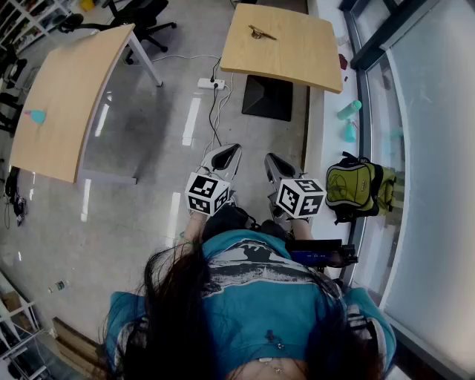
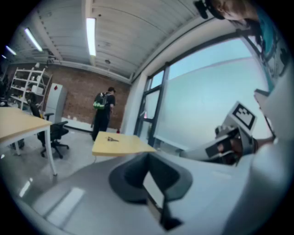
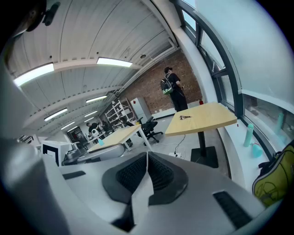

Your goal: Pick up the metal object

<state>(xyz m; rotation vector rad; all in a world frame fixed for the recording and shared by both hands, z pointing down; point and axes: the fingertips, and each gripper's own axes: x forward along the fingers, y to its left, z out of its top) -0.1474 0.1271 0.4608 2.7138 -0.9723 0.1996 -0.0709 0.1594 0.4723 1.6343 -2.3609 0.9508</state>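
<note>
Target = metal object (image 1: pixel 261 33): small, thin, lies flat on the light-wood table (image 1: pixel 297 56) at top centre of head view, near the tabletop's upper-left part. Untouched, well apart from both grippers. Same metal object (image 2: pixel 112 139) shows far off at mid-left of left gripper view, and on the tabletop right of centre in right gripper view (image 3: pixel 185 117). Table stands on a black square base (image 1: pixel 267 97). White power strip (image 1: pixel 211 84) w/ cables lies on the grey floor just left of the base. Left gripper (image 1: pixel 225 156) and right gripper (image 1: pixel 275 165) sit side by side at mid-frame, over the floor, tips pointing up-frame toward the table. Left gripper (image 2: pixel 148 158) in its own view: jaws pressed together, nothing betw. them. Right gripper (image 3: pixel 147 158) in its own view: ribbed pads meet along the centre line, also empty. Second wood table (image 1: pixel 67 96) runs along the left of head view, w/ a small teal item (image 1: pixel 35 116) near its left edge. Office chair (image 1: pixel 145 18) at top, left of centre. Yellow-green backpack (image 1: pixel 356 185) sits just right of right gripper, by the window. It also shows at the lower-right edge of right gripper view (image 3: pixel 275 179). Two teal bottles (image 1: pixel 349 110) stand above the backpack on the sill strip. Distant person (image 2: pixel 103 112) wearing a pack stands beyond the table in both gripper views, in front of a brick wall.
</note>
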